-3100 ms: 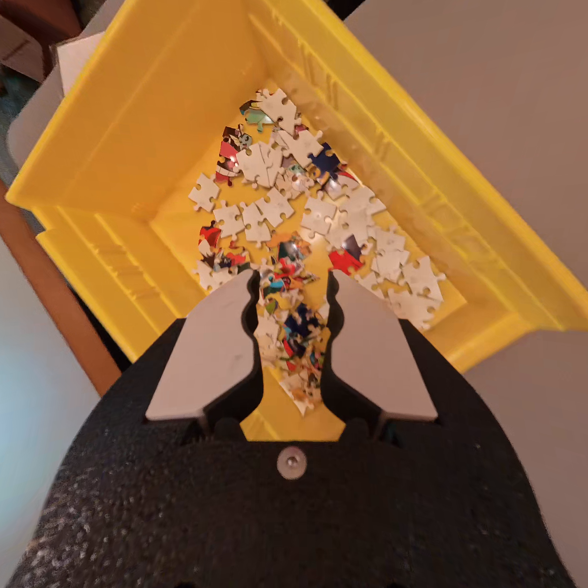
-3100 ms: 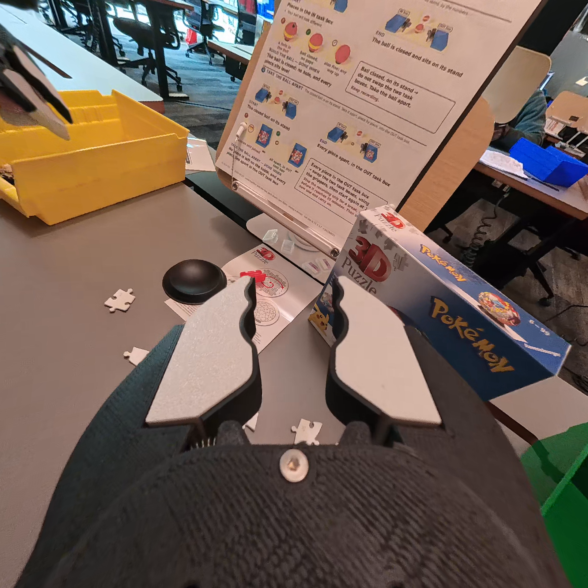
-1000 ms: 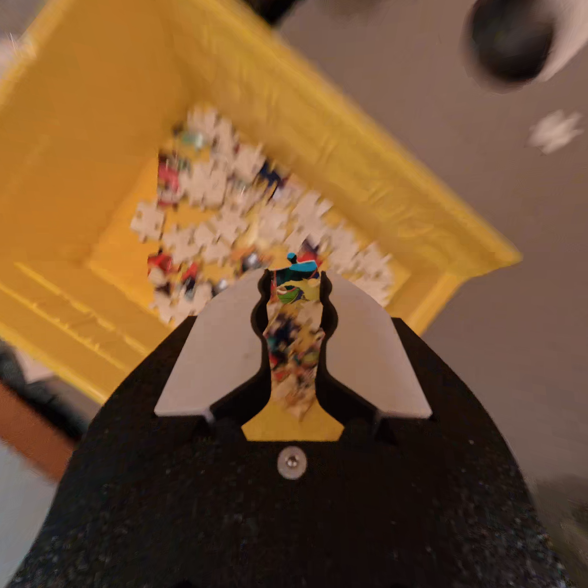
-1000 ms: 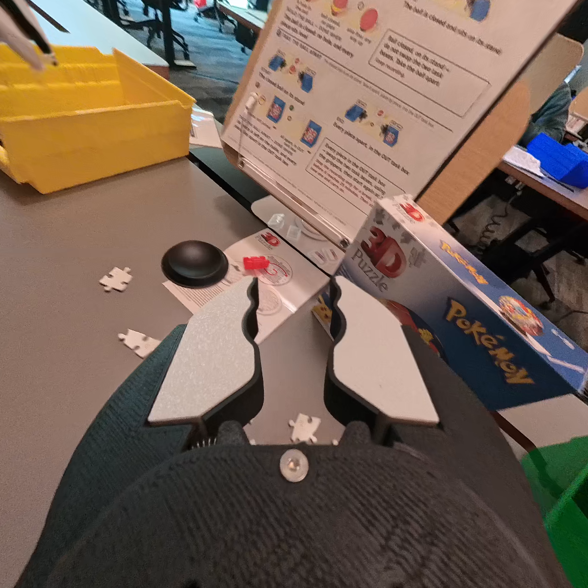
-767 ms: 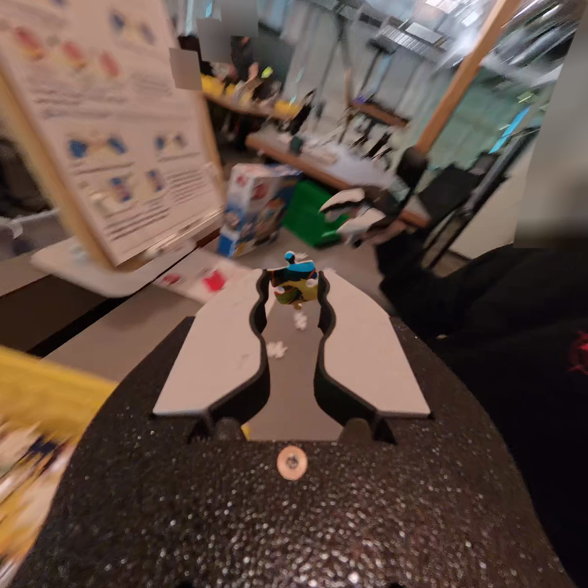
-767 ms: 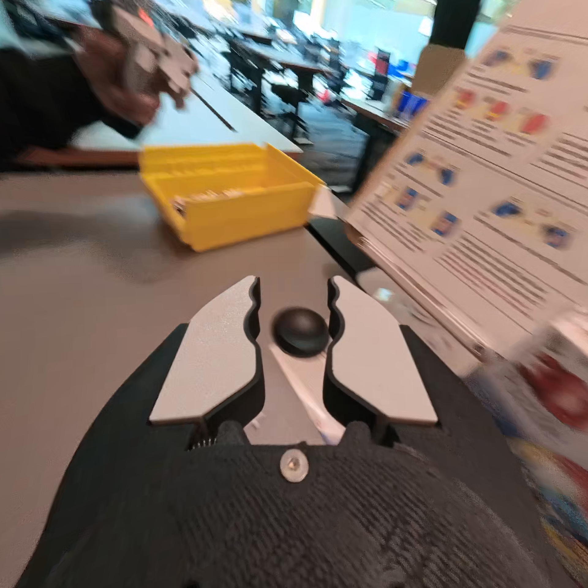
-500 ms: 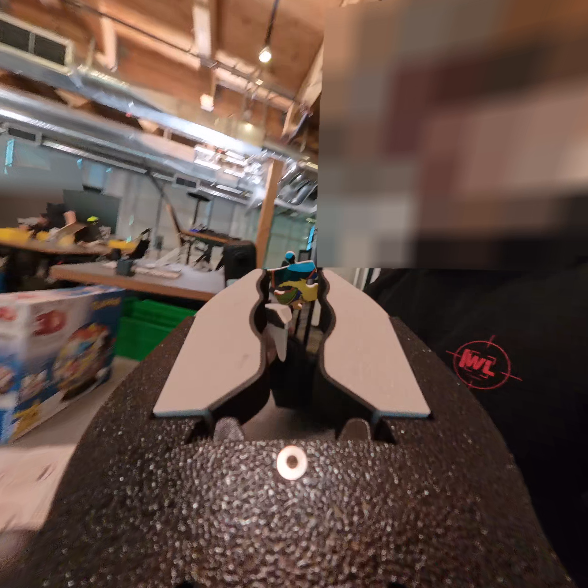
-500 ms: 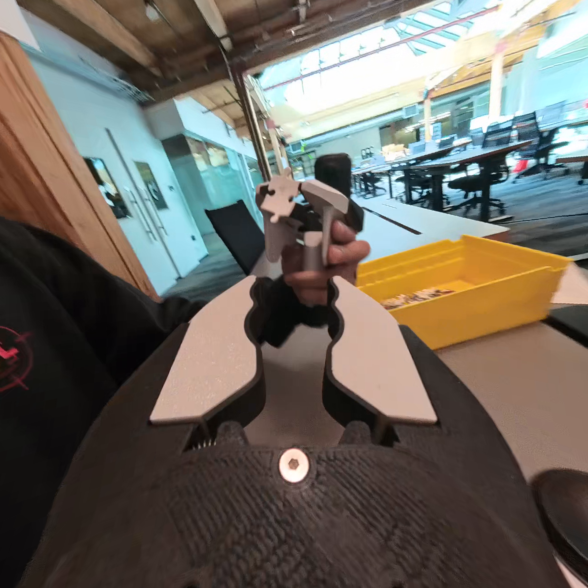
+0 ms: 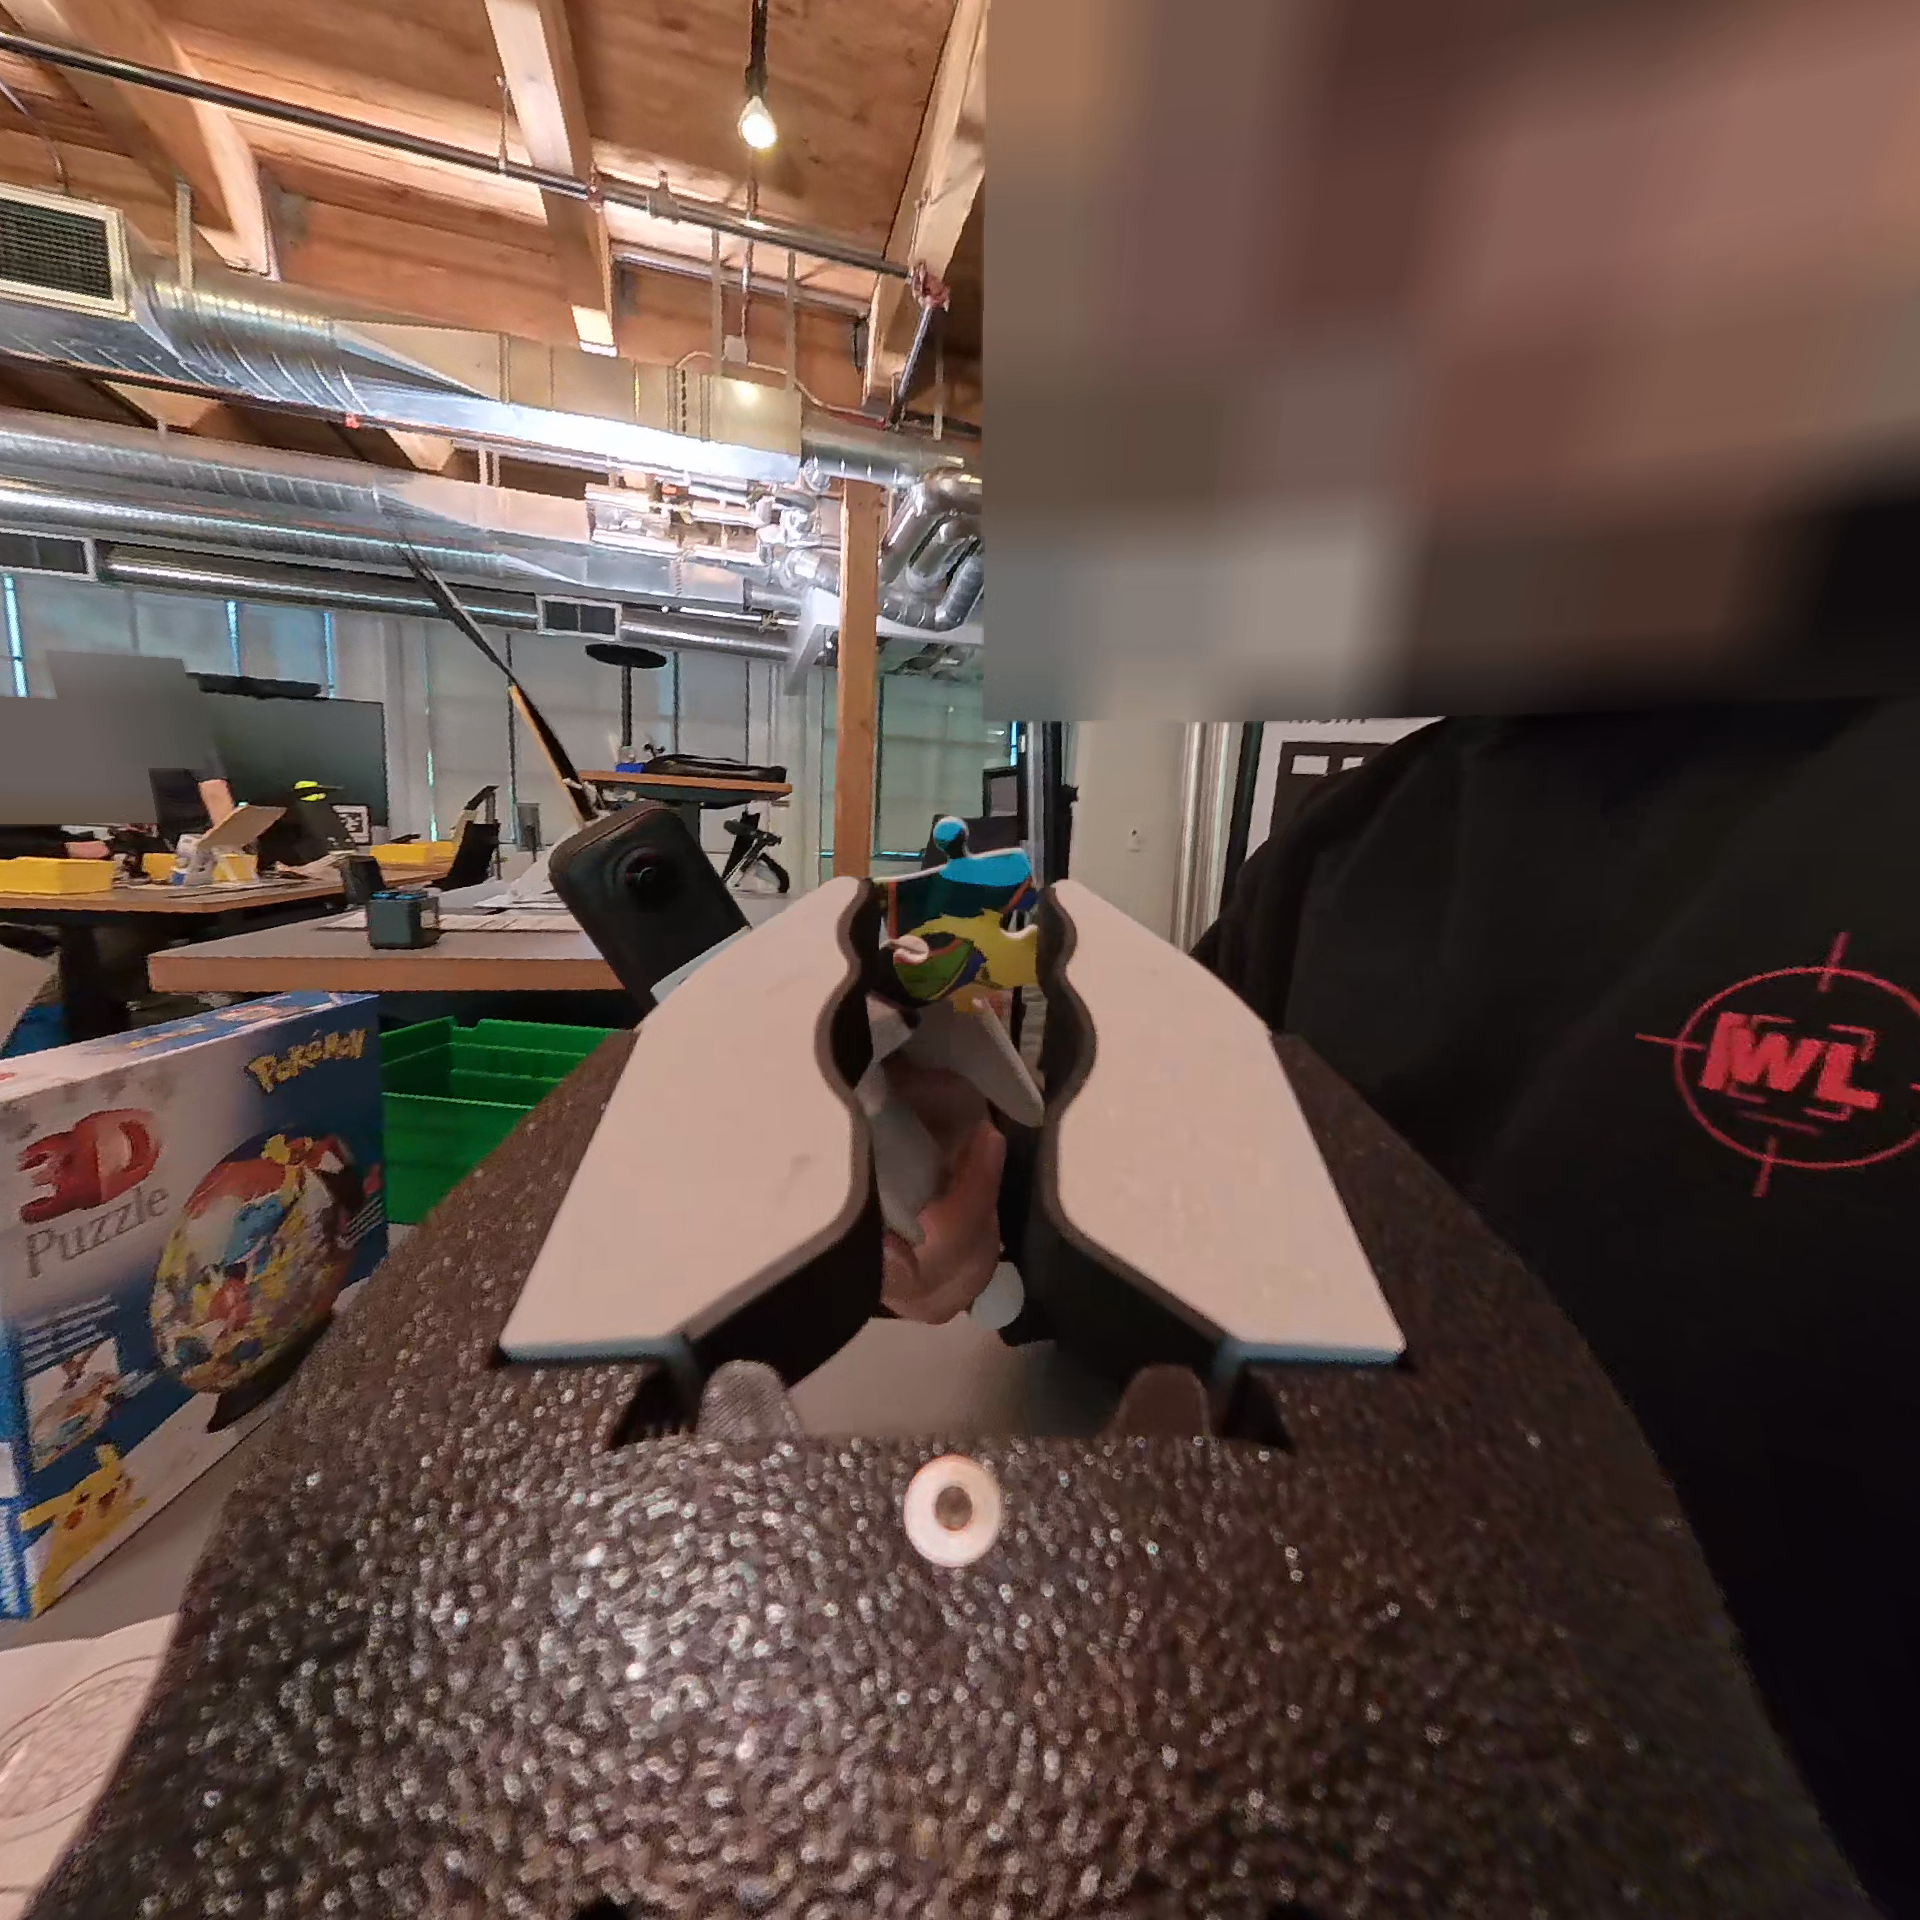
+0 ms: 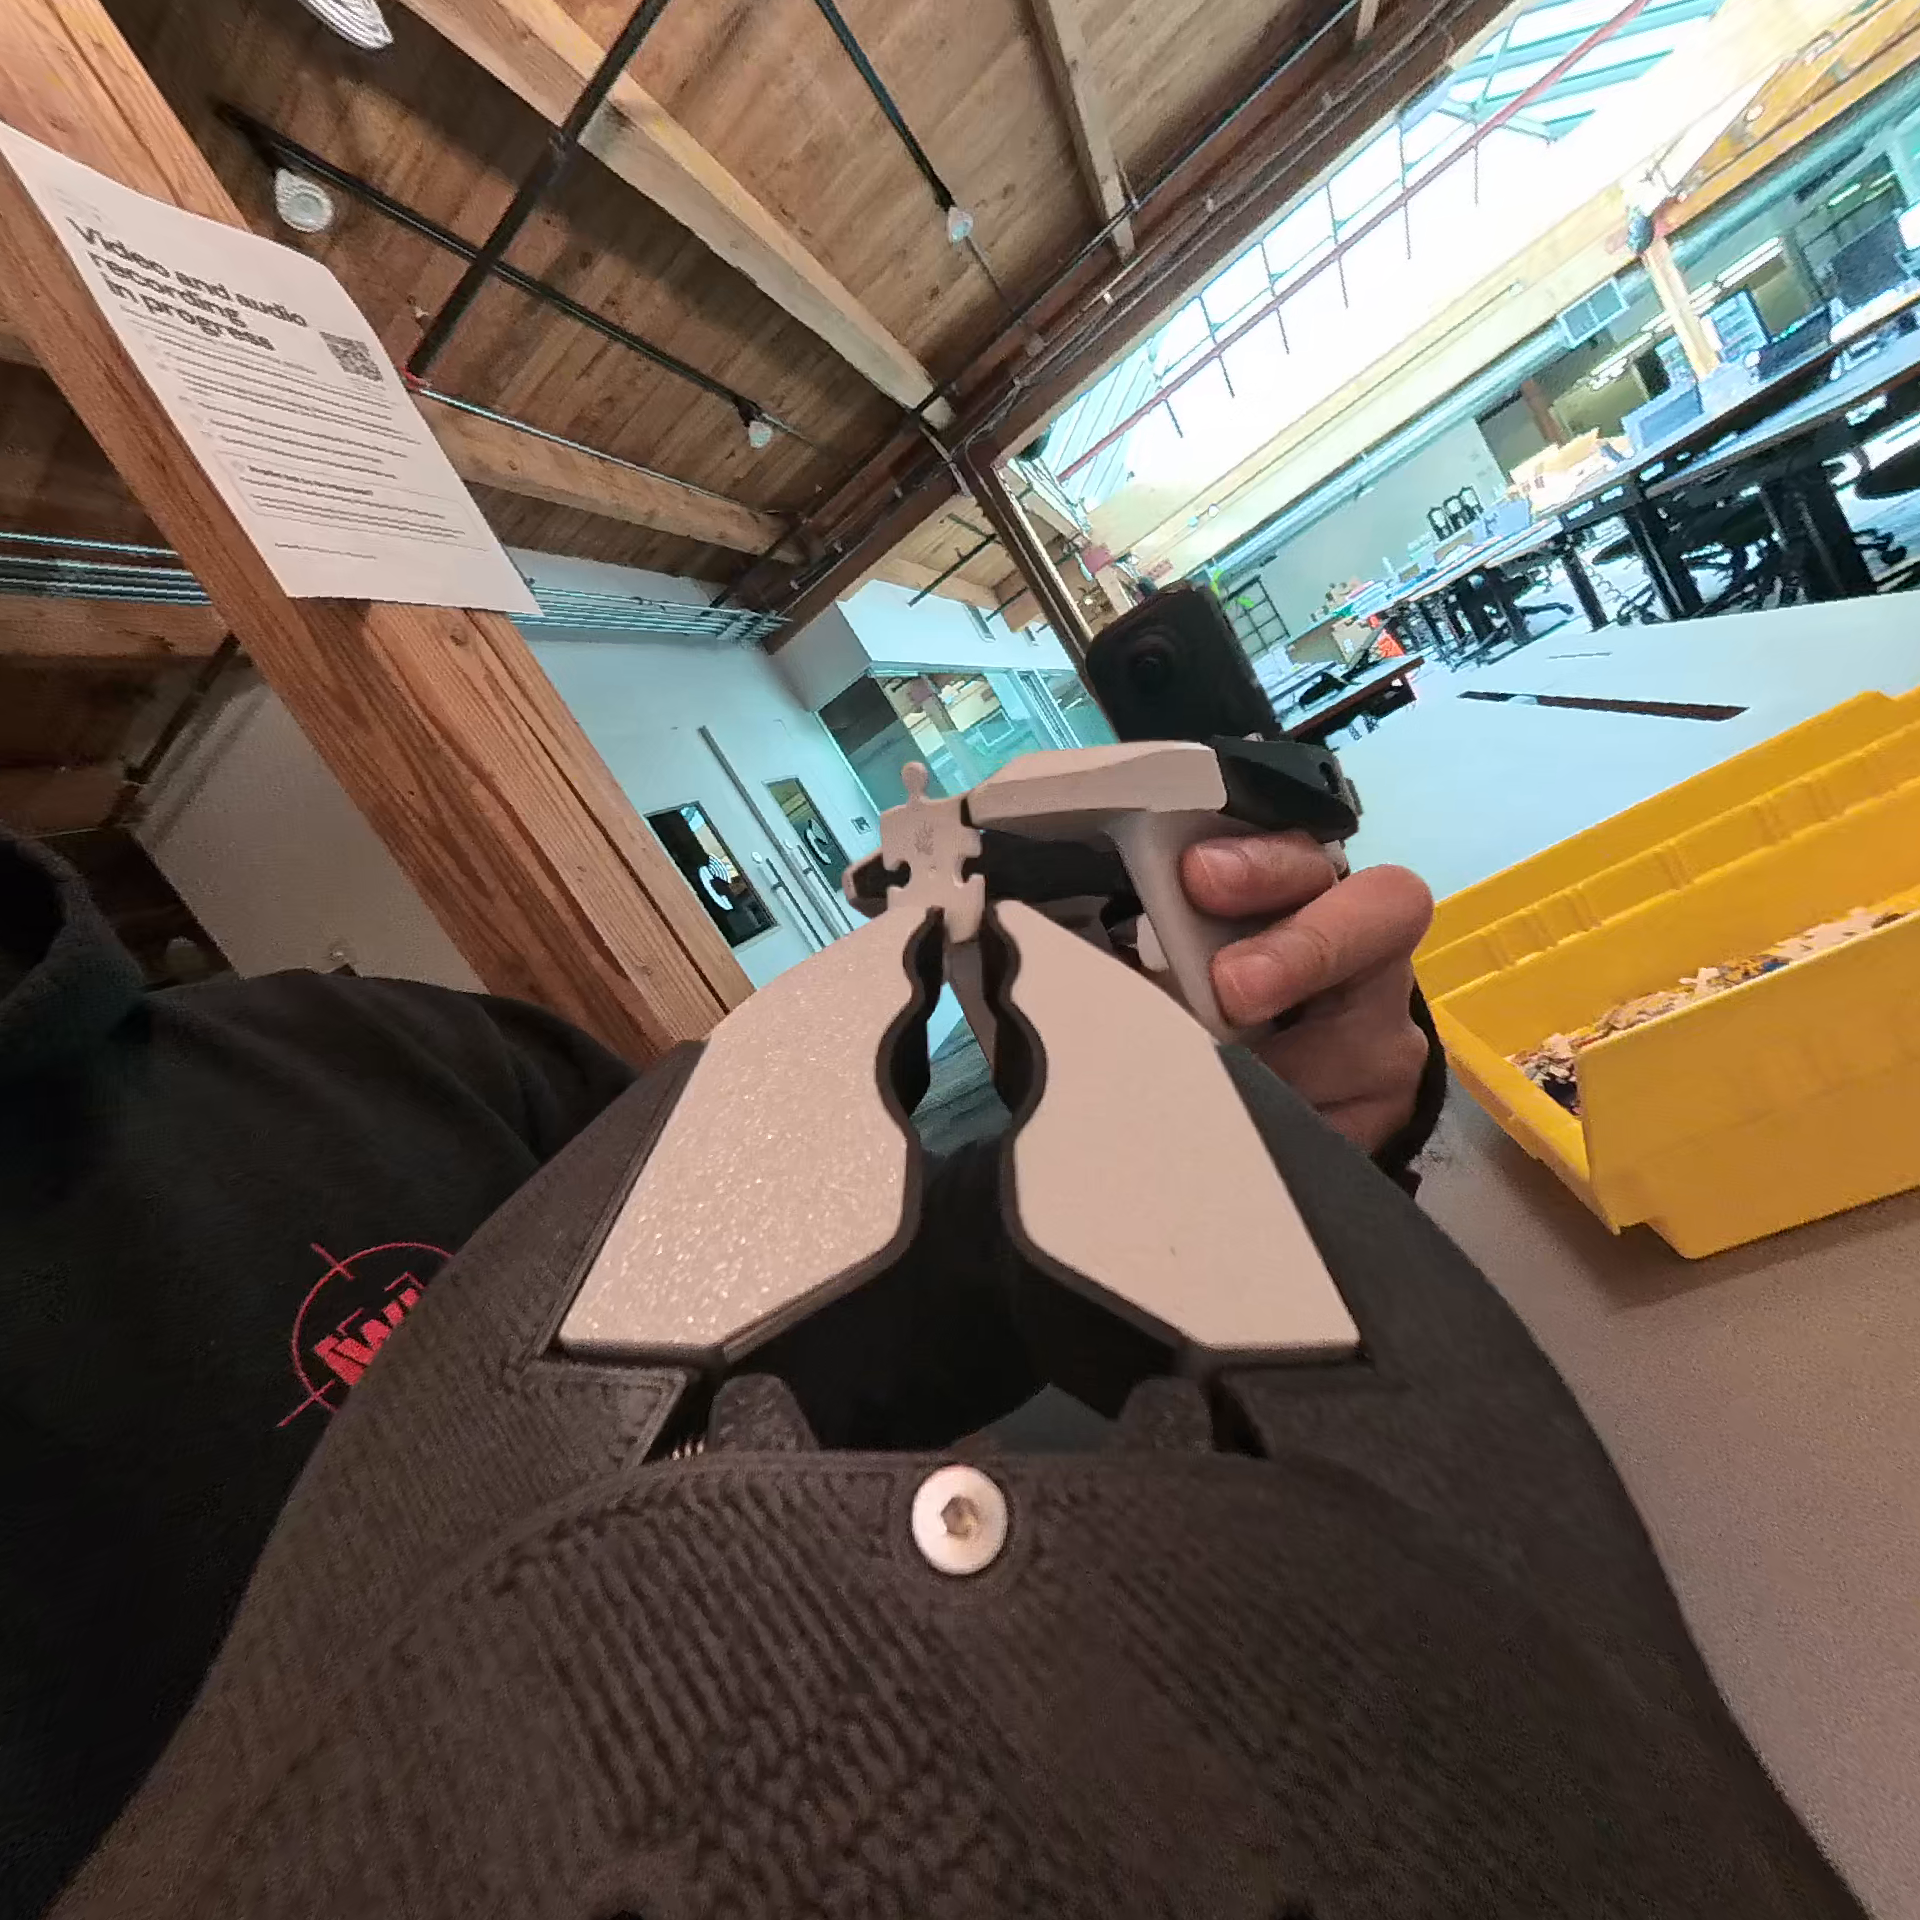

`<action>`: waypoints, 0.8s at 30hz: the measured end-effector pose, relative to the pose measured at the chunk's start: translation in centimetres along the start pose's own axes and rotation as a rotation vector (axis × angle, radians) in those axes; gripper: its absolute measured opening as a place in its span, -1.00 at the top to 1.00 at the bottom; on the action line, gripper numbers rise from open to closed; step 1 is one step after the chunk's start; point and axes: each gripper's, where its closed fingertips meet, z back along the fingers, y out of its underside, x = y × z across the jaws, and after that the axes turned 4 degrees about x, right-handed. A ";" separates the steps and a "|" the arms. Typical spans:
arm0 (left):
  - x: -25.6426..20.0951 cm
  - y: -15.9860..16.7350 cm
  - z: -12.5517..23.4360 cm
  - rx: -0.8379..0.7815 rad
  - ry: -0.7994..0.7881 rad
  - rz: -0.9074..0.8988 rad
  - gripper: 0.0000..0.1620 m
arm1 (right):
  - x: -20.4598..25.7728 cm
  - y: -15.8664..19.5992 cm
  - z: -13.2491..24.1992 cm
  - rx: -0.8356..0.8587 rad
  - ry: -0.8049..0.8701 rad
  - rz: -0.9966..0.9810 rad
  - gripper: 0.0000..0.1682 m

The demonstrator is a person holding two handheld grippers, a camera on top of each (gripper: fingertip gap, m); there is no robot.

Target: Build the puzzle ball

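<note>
My left gripper (image 9: 951,904) is shut on a puzzle piece (image 9: 961,935), printed blue, yellow and green, held up in the air at its fingertips. In the right wrist view the same piece (image 10: 925,852) shows its white back, with the left gripper's upper finger (image 10: 1091,784) above it and a hand (image 10: 1309,966) on the handle. My right gripper (image 10: 958,920) faces the left one, its jaws drawn close together and pinching the piece's lower tab. In the left wrist view the right gripper's grey fingers (image 9: 997,1070) meet behind the piece.
A yellow bin (image 10: 1714,1122) with several loose pieces (image 10: 1662,997) stands on the grey table (image 10: 1714,1455) to the right. The puzzle box (image 9: 177,1247) and green bins (image 9: 468,1081) are at the left. A person's black-clad torso (image 9: 1558,1247) is close behind.
The left gripper lifted the piece from over the yellow bin up into the air. The right gripper swung up from the table to face it, and its jaws narrowed onto the piece's lower tab.
</note>
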 end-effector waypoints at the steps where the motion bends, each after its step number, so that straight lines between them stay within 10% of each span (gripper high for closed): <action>1: 0.0 0.1 -0.1 0.004 -0.008 -0.008 0.65 | 0.1 0.0 0.0 0.004 -0.004 0.011 0.92; 10: 1.7 1.8 0.5 0.146 -0.225 -0.051 0.80 | -2.3 -0.7 5.0 0.237 0.249 0.264 0.97; 17: 2.9 7.3 1.9 0.463 -0.425 -0.075 0.60 | -6.7 -2.1 27.7 0.536 1.137 0.274 0.97; 24: 2.8 13.5 3.6 0.751 -0.460 -0.076 0.49 | -6.5 4.7 40.9 0.689 1.391 -0.157 0.97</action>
